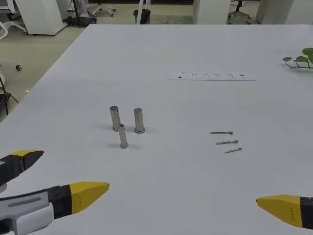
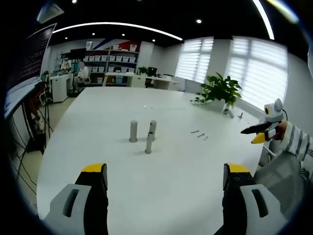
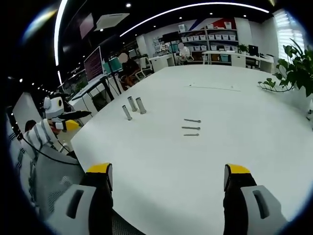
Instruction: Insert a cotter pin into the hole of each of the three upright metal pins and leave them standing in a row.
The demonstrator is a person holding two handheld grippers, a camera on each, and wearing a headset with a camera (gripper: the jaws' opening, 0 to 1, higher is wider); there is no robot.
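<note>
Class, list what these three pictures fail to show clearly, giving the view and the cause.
Holes in the metal pins: too small in all three views.
Cotter pins: head view, too small to tell their looped ends.
Plant: cut off by the head view's right edge.
Power strip sockets: head view, too small and far.

Metal pins [image 1: 122, 132] left — cotter pins [image 1: 227, 142] right

Counted on the counter [image 1: 171, 196]: three upright metal pins [image 1: 139, 120], three cotter pins [image 1: 227, 142], one power strip [image 1: 212, 76], one leafy plant [image 1: 301, 60]. Two claws, left claw [image 2: 166, 169] and right claw [image 3: 168, 171], two yellow-tipped jaws apiece. Far behind, shelves [image 2: 105, 61] of storage bins, too small to number.
</note>
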